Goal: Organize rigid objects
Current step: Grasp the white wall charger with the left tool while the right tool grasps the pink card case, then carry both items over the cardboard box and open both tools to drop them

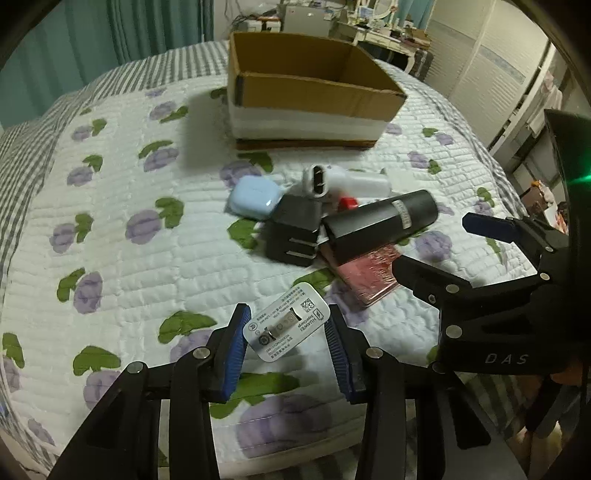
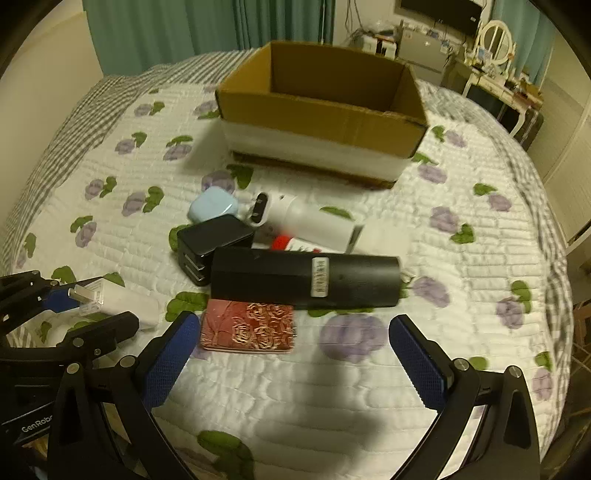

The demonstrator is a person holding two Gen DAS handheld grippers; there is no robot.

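A white Huawei charger [image 1: 287, 326] lies on the quilt between the blue pads of my left gripper [image 1: 288, 350]; the jaws stand close around it but whether they touch it I cannot tell. It also shows in the right wrist view [image 2: 122, 301]. My right gripper [image 2: 295, 358] is open and empty above the quilt, just short of a red patterned case [image 2: 249, 326] and a black cylinder [image 2: 304, 282]. Behind them lie a black plug adapter [image 2: 212, 240], a white device [image 2: 306, 221] and a light blue earbud case [image 2: 212, 208]. An open cardboard box [image 2: 321, 110] stands further back.
The white quilted bedspread [image 2: 461, 258] with purple flowers covers the bed. A small red-capped item [image 2: 282, 242] lies under the white device. Green curtains [image 2: 207, 33] hang behind the bed, and a cluttered desk with a mirror [image 2: 495, 40] stands at the far right.
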